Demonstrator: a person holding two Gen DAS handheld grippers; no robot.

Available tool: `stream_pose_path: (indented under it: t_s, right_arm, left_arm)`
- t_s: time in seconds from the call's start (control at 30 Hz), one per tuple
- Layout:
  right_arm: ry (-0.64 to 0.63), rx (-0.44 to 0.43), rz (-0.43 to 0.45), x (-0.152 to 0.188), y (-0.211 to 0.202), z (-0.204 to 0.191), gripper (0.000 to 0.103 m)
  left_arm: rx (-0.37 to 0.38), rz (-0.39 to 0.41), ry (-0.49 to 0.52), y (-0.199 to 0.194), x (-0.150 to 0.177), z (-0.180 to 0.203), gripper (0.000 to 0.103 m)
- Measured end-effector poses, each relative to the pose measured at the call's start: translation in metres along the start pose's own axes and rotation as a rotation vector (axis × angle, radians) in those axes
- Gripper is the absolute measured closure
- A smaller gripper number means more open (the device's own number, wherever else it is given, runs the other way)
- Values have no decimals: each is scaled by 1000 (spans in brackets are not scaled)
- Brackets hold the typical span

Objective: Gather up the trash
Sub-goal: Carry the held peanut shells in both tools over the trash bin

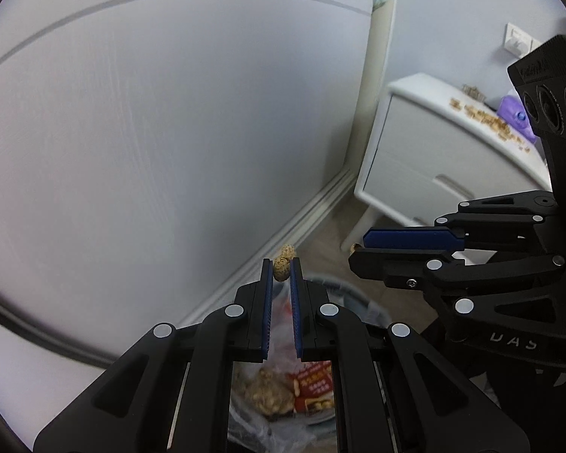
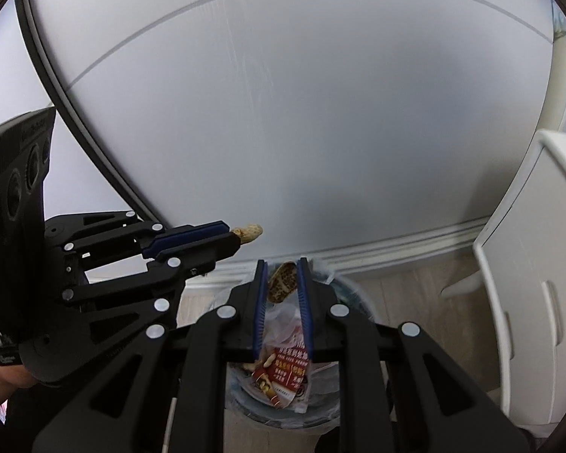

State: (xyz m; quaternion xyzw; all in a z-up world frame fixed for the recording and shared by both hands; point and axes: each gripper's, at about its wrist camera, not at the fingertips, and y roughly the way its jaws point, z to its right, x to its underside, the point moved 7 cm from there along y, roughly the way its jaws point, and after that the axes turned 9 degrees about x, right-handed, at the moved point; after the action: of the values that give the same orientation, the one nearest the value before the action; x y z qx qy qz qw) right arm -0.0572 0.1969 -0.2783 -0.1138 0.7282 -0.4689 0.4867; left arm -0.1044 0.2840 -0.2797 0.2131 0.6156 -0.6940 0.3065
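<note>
A peanut shell [image 1: 283, 267] is pinched at the tips of the left gripper [image 1: 282, 270], and a broken shell half [image 2: 282, 282] is clamped in the right gripper [image 2: 282, 277] — both are held above the lined trash bin [image 2: 352, 294]. The shells can be judged light, dry and brittle — probably easily crushed. A gentle grip across the middle is advised.

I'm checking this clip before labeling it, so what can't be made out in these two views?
- Bin: both views, rim and contents mostly behind the gripper linkages.
- Nightstand: scattered shells blurred, too small to count; the other gripper hides part.
- Right view: nightstand top cut off by the edge.
</note>
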Motion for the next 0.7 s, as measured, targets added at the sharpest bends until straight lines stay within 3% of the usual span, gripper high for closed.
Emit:
stream_pose_path:
  t_s: [0.47, 0.7]
  right_arm:
    - [39, 1, -204, 50, 81, 13, 86]
    - [35, -35, -277, 77, 99, 1, 86]
  left_arm:
    - [32, -220, -108, 62, 72, -19, 95]
    - [46, -327, -162, 87, 101, -26, 95]
